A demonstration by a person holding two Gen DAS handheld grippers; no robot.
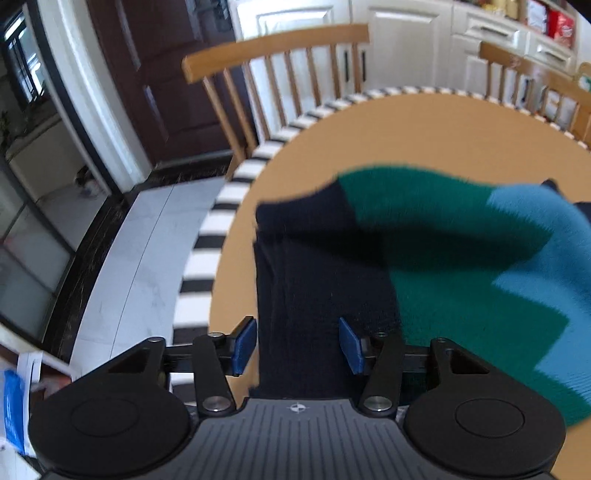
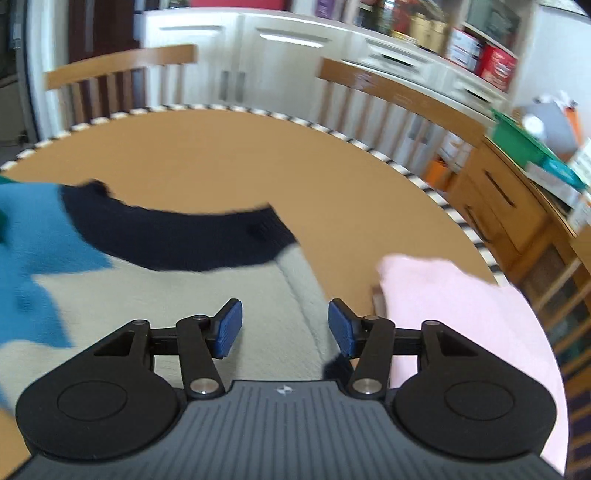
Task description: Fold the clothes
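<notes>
In the left wrist view, the left tool (image 1: 297,345) is seen with its blue pads (image 1: 243,345) set partly apart. A dark navy part of the colour-blocked sweater (image 1: 443,236) runs between the pads, yet neither pad is seen pressing on it, so nothing is gripped. The sweater is spread over the orange-brown desk (image 1: 406,129), with navy, green and light blue blocks; the navy end lies toward the left edge of the desk, and the light blue part reaches toward the right. A black-and-white striped border (image 1: 207,229) is seen along the desk's edge. A wooden chair (image 1: 273,48) stands just beyond the far edge, with white cabinets (image 1: 399,40) behind it. Red packages (image 1: 561,24) are seen on a shelf at the upper right; their print is too blurred to be read.

In the right wrist view, the right tool (image 2: 285,326) is seen with its pads moderately wide apart and with nothing clamped; a cream part of the sweater (image 2: 184,291) lies below the gap. Navy and light blue blocks are seen to the left of it. A pale pink garment (image 2: 454,306) lies just beside the sweater, near the right edge of the desk (image 2: 258,155). A red tin (image 2: 496,66) bears lettering that cannot be read. No brand or label is legible in either view.
</notes>
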